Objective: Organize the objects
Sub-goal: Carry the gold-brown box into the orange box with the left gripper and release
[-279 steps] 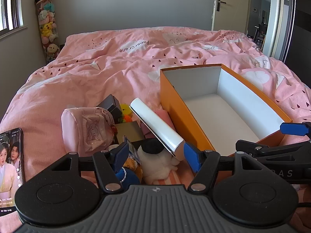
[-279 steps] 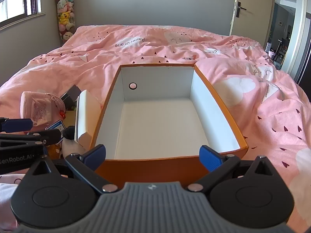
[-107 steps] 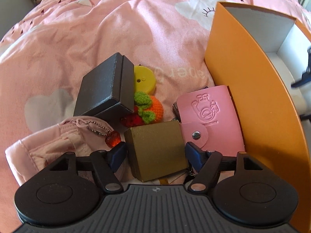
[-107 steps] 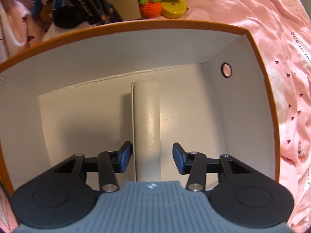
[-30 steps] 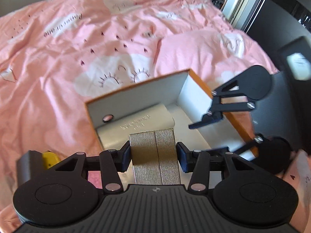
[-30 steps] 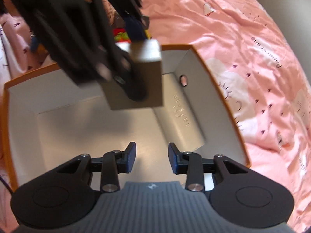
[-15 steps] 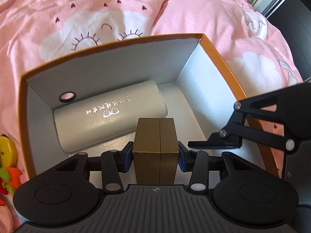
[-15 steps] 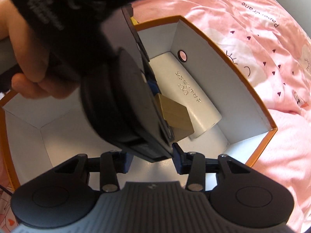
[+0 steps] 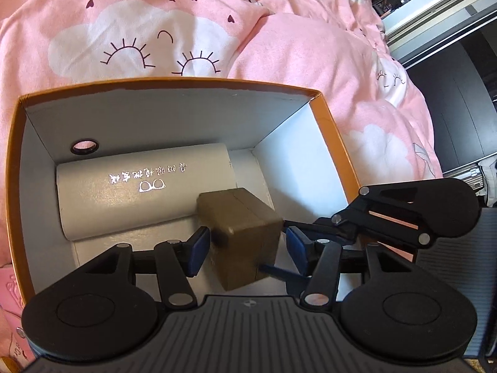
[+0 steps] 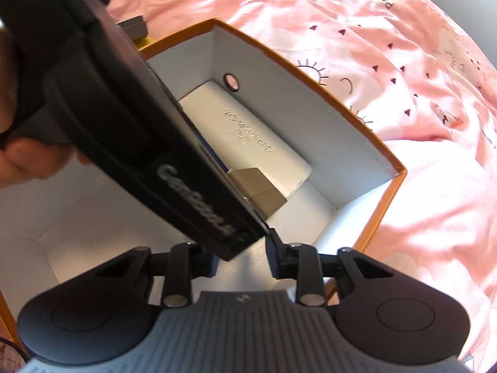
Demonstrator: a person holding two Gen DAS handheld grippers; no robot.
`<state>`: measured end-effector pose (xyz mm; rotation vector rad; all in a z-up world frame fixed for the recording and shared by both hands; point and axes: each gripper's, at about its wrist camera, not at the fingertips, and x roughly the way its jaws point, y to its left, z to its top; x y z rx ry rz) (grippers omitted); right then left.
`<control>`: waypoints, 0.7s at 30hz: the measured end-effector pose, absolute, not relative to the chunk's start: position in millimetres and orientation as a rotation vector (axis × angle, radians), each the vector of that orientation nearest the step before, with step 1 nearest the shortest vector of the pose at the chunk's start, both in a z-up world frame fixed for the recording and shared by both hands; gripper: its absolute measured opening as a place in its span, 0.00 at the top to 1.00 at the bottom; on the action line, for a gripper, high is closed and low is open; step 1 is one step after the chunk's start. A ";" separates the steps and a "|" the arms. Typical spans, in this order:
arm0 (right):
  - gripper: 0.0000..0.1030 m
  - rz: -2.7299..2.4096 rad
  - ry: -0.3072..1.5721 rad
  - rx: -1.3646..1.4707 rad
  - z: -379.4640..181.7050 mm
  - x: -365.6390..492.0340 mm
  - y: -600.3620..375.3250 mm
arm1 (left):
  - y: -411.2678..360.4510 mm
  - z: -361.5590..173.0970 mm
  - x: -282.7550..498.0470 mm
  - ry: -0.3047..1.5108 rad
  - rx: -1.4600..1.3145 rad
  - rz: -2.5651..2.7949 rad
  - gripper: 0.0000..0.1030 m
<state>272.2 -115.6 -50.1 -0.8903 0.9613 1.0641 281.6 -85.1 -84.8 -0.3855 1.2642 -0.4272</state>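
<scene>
An orange box [image 9: 174, 80] with white inner walls lies open on the bed. A white glasses case [image 9: 124, 192] rests along its far wall, under the finger hole. Just in front of the case is a small gold box [image 9: 245, 217], tilted. It sits between the fingers of my left gripper [image 9: 247, 250], whose jaws are opening, with a gap at each pad. In the right wrist view the left gripper's black body [image 10: 130, 118] crosses the orange box [image 10: 310, 71] and hides part of the gold box [image 10: 261, 191]. My right gripper [image 10: 239, 258] hangs over the box's near side, jaws closing on nothing.
Pink printed duvet [image 9: 279, 62] surrounds the orange box. A hand [image 10: 28, 161] holds the left gripper. A dark box [image 10: 133, 26] and a pink item [image 9: 9, 283] lie outside the orange box on its left. The right gripper's linkage [image 9: 403, 214] reaches in from the right.
My left gripper sank into the orange box with the gold box, then its jaws parted and the gold box tipped loose. The right gripper's jaws narrowed and its wrist rolled.
</scene>
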 end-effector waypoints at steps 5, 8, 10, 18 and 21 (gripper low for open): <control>0.69 1.054 0.977 -0.884 -50.9 271.2 -112.9 | -80.3 -86.6 282.7 1.265 -0.391 -0.439 0.64; 0.61 1.045 0.996 -0.853 -49.3 271.9 -112.2 | -75.9 -89.4 284.7 1.270 -0.428 -0.440 0.65; 0.49 1.037 1.013 -0.822 -48.6 273.1 -110.9 | -74.8 -91.0 286.7 1.275 -0.443 -0.445 0.65; 0.47 0.909 1.031 -0.733 -52.6 280.0 -102.0 | -73.9 -81.5 285.8 1.238 -0.426 -0.469 0.66; 0.49 0.852 1.054 -0.686 -51.8 281.4 -101.7 | -67.8 -66.6 280.8 1.191 -0.395 -0.468 0.66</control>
